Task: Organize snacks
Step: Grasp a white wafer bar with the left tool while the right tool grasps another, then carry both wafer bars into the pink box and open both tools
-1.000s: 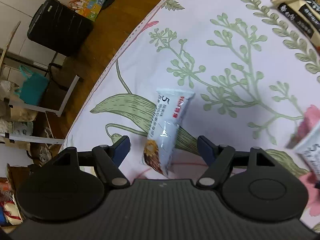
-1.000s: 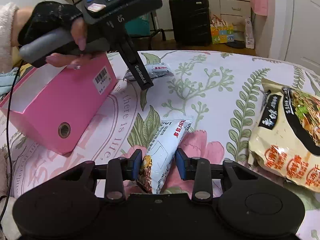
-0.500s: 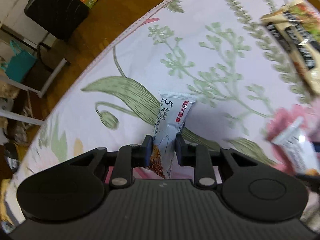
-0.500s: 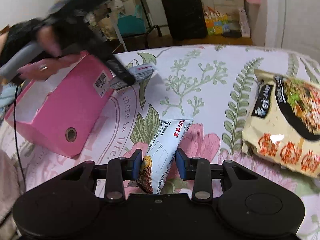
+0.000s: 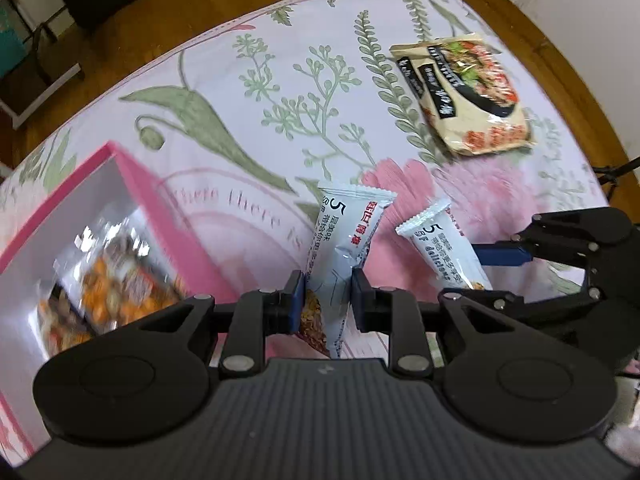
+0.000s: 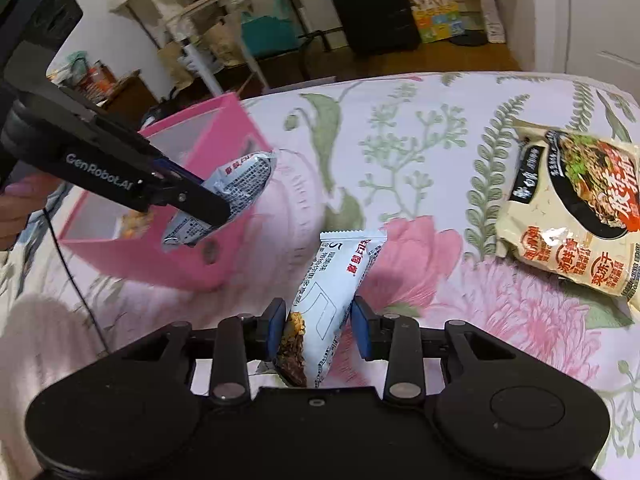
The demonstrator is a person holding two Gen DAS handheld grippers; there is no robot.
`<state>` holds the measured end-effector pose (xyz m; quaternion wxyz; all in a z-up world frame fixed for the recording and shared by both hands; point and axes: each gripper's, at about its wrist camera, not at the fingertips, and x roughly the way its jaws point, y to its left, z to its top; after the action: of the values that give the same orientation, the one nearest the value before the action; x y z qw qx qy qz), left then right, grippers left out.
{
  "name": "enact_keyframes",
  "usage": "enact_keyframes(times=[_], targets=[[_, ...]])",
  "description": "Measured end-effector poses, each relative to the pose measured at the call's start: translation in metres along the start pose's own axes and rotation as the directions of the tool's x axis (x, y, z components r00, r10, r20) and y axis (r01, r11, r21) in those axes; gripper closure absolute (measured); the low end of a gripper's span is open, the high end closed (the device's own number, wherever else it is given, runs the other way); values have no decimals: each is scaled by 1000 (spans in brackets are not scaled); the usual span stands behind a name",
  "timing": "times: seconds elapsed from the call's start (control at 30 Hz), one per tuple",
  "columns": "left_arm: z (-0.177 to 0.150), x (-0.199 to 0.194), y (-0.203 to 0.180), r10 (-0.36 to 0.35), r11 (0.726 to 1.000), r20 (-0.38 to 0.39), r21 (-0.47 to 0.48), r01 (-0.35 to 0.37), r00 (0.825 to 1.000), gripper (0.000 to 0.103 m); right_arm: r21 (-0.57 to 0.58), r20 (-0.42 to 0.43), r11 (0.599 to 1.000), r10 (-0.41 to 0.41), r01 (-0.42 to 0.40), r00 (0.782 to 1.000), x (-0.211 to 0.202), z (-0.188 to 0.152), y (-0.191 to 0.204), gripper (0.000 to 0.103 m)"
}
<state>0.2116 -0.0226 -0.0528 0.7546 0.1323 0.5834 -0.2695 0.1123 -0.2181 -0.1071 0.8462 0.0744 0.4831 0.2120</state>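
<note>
My left gripper [image 5: 326, 300] is shut on a white snack bar [image 5: 344, 240] and holds it in the air beside the open pink box [image 5: 132, 184]. In the right wrist view the left gripper [image 6: 208, 204] carries that bar [image 6: 240, 180] just in front of the pink box [image 6: 224, 136]. My right gripper [image 6: 318, 328] is shut on a second white snack bar [image 6: 336, 280] above the floral cloth; it also shows in the left wrist view [image 5: 492, 256] with its bar [image 5: 444, 248]. The box holds an orange snack packet [image 5: 116, 288].
A beige instant noodle packet [image 6: 576, 208] lies on the floral cloth [image 6: 420, 160] at the right, also in the left wrist view [image 5: 464, 96]. A black suitcase [image 6: 372, 4] and shelves stand on the wooden floor beyond the table edge.
My left gripper closed on its snack bar, lifted it and carried it toward the pink box. My right gripper stays shut on its bar and has risen slightly.
</note>
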Motion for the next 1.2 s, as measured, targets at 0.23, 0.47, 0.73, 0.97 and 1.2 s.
enact_keyframes(times=[0.23,0.47,0.73,0.97,1.2], targets=[[-40,-58,4,17,1000,65,-28,-15,998,79,-98,29,989,111,-107,993,-30,6,49,63],[-78,-104,35,22,989,153,-147,1,988,79,-214,56,960,197,-181,979,-36,23,97,63],[-108,-121,97,53,943,222,-332,24,974,79,-330,144,926,244,-186,959,-16,57,137,63],[-112,-82,149,-1,864,293,-481,148,956,80,-366,142,921,196,-133,970,33,79,146,63],[-109,-30,177,-31,816,269,-549,180,963,79,-446,127,895,61,2,990,83,85,160,63]])
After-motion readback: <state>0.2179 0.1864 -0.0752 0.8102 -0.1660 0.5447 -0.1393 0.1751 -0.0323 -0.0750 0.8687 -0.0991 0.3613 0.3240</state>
